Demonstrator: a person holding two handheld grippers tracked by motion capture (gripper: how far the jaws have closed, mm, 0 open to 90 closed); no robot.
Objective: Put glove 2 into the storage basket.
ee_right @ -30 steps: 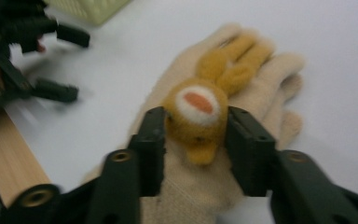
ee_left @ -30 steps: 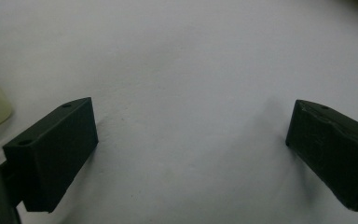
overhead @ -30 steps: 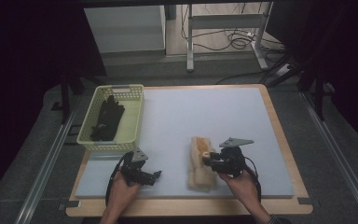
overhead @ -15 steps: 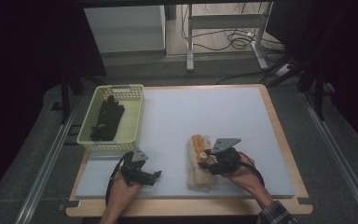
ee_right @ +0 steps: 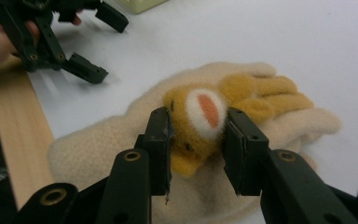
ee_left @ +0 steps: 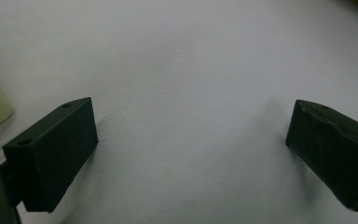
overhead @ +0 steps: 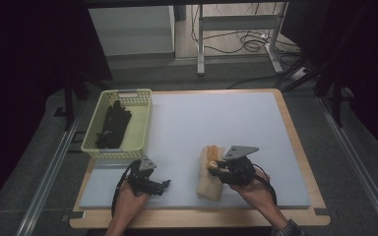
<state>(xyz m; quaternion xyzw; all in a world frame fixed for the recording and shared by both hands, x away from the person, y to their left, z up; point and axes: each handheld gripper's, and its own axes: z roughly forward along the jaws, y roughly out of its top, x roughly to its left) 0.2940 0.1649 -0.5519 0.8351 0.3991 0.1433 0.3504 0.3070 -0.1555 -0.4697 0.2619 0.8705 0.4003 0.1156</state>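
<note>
Right of the basket (overhead: 119, 127), near the front edge of the pad (overhead: 216, 118): one cream fleece mitten (overhead: 210, 182), lying flat, with an ochre plush animal face (ee_right: 200, 119) sewn on its back. Right gripper (ee_right: 196, 140) set over that face, jaws just closing in on its two sides and pressing the pile — clamped on the raised lump, judged the best purchase, since the flat fleece around it offers little to pinch. Mitten not yet lifted; body and cuff resting on the pad.

Nearer the basket, at its front corner: left gripper (overhead: 150, 184), jaws wide apart, nothing between them, tips low over bare pad — judged parked clear while the other hand works.

Materials noted:
- mitten — soft, napped, limp; likely to droop when raised by one point.
- face — denser stuffing, rounded, white muzzle with an orange patch.
- basket — pale yellow-green plastic, slotted walls, rectangular, holding dark gloves (overhead: 112, 125); probable destination for the mitten.
- pad — smooth pale sheet on a wooden board (overhead: 295, 132).
</note>
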